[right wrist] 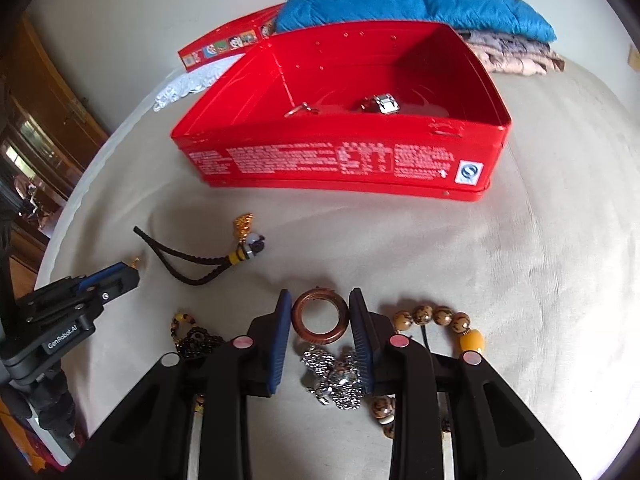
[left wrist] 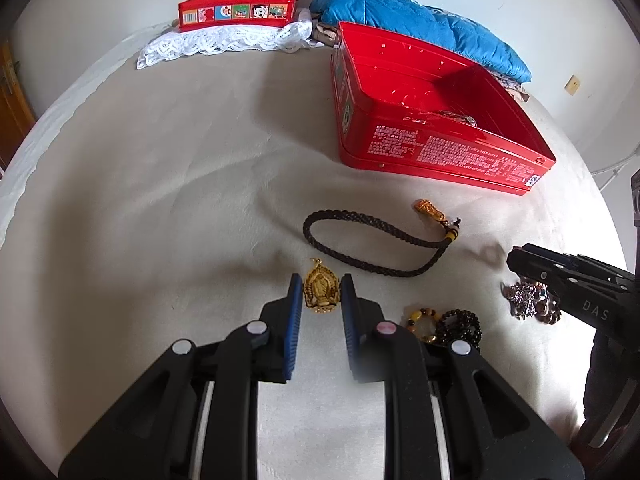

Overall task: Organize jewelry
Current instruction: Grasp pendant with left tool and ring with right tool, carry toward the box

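Note:
My left gripper (left wrist: 320,286) is open, its blue pads on either side of a gold pendant (left wrist: 321,291) lying on the beige cloth. My right gripper (right wrist: 320,308) is open around a brown wooden ring (right wrist: 320,317), with a silver sparkly piece (right wrist: 334,376) between its fingers nearer the camera. A black braided cord with a gold charm (left wrist: 372,240) lies past the left gripper. The open red tin (right wrist: 340,120) stands beyond and holds a silver item (right wrist: 380,103). Bead bracelets (right wrist: 436,320) and dark beads (left wrist: 456,326) lie nearby.
The red tin lid (left wrist: 238,10) rests on white lace (left wrist: 224,44) at the back left. A blue quilted jacket (left wrist: 420,28) lies on folded cloth behind the tin. A wall stands behind, and a wooden door (right wrist: 52,92) is at the left.

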The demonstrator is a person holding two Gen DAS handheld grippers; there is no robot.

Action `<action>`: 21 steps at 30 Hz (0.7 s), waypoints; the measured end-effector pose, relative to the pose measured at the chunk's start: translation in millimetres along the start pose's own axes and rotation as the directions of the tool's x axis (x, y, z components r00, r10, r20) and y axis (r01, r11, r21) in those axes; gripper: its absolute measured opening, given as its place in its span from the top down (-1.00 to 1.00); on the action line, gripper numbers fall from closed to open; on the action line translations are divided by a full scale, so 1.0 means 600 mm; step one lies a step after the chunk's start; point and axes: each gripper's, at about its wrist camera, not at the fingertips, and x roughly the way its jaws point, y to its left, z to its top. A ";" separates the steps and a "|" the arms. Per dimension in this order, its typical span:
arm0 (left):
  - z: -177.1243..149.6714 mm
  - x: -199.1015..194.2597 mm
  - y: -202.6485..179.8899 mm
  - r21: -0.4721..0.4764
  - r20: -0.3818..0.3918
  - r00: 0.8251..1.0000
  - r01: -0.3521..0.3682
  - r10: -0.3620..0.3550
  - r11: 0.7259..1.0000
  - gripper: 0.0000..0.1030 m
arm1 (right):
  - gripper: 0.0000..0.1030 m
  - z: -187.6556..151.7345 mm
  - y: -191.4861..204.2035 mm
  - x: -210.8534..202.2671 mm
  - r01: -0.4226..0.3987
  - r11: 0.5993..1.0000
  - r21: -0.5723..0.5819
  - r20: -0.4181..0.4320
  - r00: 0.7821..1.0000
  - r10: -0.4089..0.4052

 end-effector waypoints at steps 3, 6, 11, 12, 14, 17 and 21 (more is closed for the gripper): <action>0.008 -0.006 -0.010 0.017 -0.009 1.000 0.012 -0.012 1.000 0.65 | 0.43 0.013 -0.004 -0.018 0.030 1.000 -0.001 0.017 0.999 -0.030; 0.032 -0.019 -0.027 0.037 -0.003 1.000 0.018 -0.018 0.999 0.65 | 0.43 0.040 -0.008 -0.050 0.051 0.999 -0.006 0.059 0.997 -0.050; 0.098 -0.045 -0.074 0.070 0.059 0.998 0.020 -0.025 0.997 0.65 | 0.43 0.101 -0.019 -0.098 0.033 0.999 0.009 0.155 0.987 -0.034; 0.115 -0.049 -0.086 0.075 0.074 0.997 0.028 -0.034 0.997 0.65 | 0.43 0.116 -0.023 -0.103 0.024 1.000 0.017 0.171 0.985 -0.026; 0.144 -0.050 -0.108 0.082 0.097 0.994 0.035 -0.043 0.996 0.65 | 0.43 0.141 -0.029 -0.105 0.031 0.999 0.028 0.200 0.979 -0.035; 0.196 -0.030 -0.134 0.079 0.131 0.989 0.059 -0.069 0.995 0.65 | 0.43 0.181 -0.039 -0.086 0.053 0.998 0.046 0.227 0.972 -0.062; 0.239 0.029 -0.155 0.073 0.110 0.990 0.075 -0.082 0.995 0.65 | 0.43 0.211 -0.062 -0.037 0.025 0.997 0.074 0.203 0.978 -0.040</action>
